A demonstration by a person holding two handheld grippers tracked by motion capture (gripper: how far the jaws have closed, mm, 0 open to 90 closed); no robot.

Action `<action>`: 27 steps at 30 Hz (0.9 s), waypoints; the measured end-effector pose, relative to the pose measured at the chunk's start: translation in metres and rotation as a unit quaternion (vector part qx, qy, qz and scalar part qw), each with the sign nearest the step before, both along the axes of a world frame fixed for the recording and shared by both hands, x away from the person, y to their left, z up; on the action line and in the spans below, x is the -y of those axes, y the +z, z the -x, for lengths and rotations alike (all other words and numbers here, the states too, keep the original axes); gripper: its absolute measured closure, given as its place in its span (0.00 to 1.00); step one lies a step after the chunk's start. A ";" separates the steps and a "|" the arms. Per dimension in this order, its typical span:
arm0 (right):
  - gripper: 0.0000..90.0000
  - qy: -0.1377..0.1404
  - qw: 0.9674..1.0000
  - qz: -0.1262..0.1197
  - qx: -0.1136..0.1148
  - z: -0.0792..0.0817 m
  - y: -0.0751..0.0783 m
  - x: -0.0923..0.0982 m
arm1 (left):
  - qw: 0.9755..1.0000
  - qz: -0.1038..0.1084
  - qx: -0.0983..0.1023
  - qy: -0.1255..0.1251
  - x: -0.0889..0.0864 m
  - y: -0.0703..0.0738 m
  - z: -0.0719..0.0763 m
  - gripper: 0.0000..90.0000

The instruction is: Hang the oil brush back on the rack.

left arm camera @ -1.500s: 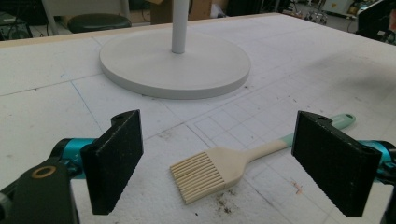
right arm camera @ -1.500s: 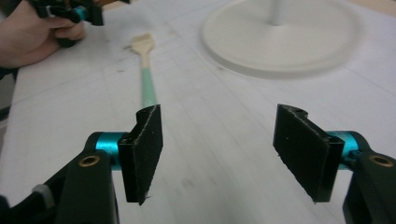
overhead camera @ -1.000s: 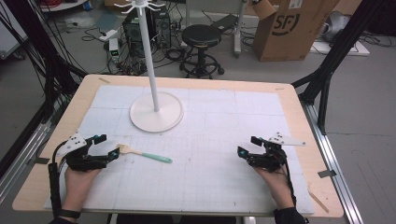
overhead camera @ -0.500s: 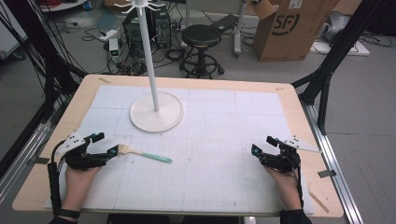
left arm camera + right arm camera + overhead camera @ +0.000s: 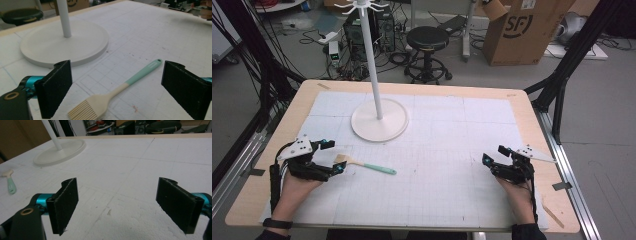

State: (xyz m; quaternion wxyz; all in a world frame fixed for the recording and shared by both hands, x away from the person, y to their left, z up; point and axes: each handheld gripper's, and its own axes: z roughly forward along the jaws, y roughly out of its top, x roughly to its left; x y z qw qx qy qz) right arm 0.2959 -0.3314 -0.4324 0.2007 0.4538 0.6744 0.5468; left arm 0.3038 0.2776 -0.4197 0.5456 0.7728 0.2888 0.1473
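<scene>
The left gripper (image 5: pixel 331 157) is sitting low at the left edge of the white gridded surface (image 5: pixel 452 150), its fingers (image 5: pixel 53 92) spread wide on either side of the bristle end of the pastry brush (image 5: pixel 364 165); a second ago it was a little farther back from the brush. The brush is lying flat where it was, cream bristles toward the left gripper, mint handle pointing toward the middle of the surface. The right gripper (image 5: pixel 495 156) is resting at the right edge, having drawn back toward the person, its fingers (image 5: pixel 63 206) spread over bare surface. The white stand (image 5: pixel 379 119) is staying put behind the brush.
</scene>
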 end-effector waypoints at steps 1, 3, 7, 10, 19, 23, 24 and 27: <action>0.20 -0.002 1.000 -0.002 -0.001 0.000 0.000 0.000 | 1.000 -0.001 -0.005 -0.002 0.001 -0.001 -0.001 0.12; 0.20 -0.002 1.000 -0.001 -0.001 0.000 0.000 0.000 | 1.000 -0.002 -0.012 -0.012 0.003 -0.003 -0.003 0.12; 0.21 0.001 1.000 0.001 0.001 -0.001 -0.001 0.000 | 1.000 -0.013 -0.012 -0.016 0.008 -0.004 -0.005 0.14; 0.22 0.000 1.000 -0.001 0.002 -0.002 -0.001 0.001 | 0.999 -0.040 0.005 -0.023 0.015 -0.004 -0.007 0.13; 0.22 0.000 1.000 0.000 0.002 -0.002 -0.001 0.001 | 0.994 -0.085 0.007 -0.074 0.035 -0.009 -0.017 0.14; 0.22 0.000 1.000 -0.001 0.002 -0.002 -0.001 0.002 | 0.992 -0.086 -0.003 -0.089 0.037 -0.015 -0.021 0.20; 0.22 0.000 1.000 -0.002 0.003 -0.002 -0.001 0.002 | 0.992 -0.087 -0.003 -0.091 0.038 -0.016 -0.022 0.21; 0.24 0.001 1.000 -0.004 0.003 -0.003 -0.001 0.002 | 0.990 -0.099 -0.008 -0.097 0.041 -0.020 -0.024 0.24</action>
